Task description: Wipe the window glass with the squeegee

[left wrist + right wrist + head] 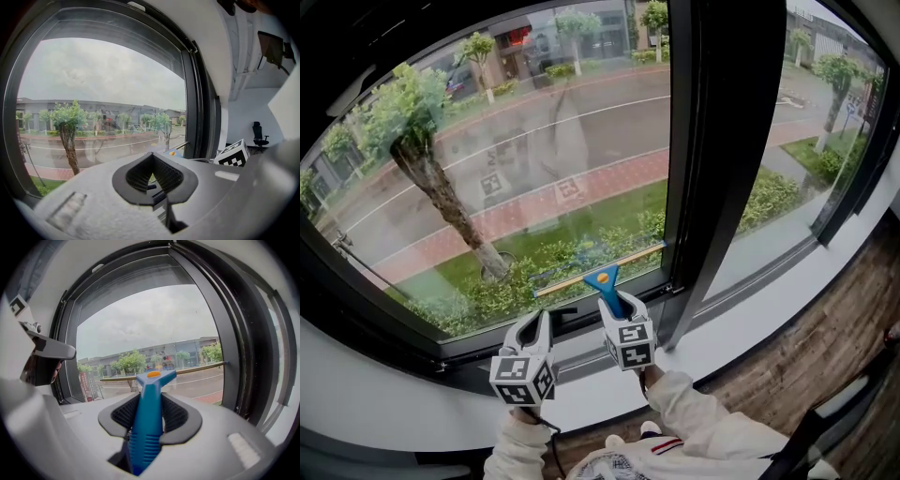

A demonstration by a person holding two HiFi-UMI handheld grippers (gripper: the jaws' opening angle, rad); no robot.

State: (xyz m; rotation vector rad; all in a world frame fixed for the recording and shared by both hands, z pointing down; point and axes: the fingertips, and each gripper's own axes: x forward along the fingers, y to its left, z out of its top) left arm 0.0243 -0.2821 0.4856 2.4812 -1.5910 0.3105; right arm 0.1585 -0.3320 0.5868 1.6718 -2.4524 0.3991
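Clamping the squeegee (pixel 602 277), the right gripper (pixel 615 304) is holding its blade near the bottom edge of the window glass (pixel 534 159); the left gripper (pixel 545 319) is sitting closed, empty.

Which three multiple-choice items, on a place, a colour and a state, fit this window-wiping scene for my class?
1. Where is the squeegee blade?
A. low on the window glass
B. at the glass's top
C. halfway up the glass

2. What colour is its handle?
A. red
B. blue
C. green

3. The right gripper is:
A. open and empty
B. open around the handle
C. shut on the squeegee

Answers:
1. A: the blade lies near the glass's lower edge.
2. B: the handle shows blue.
3. C: the jaws clamp the handle.
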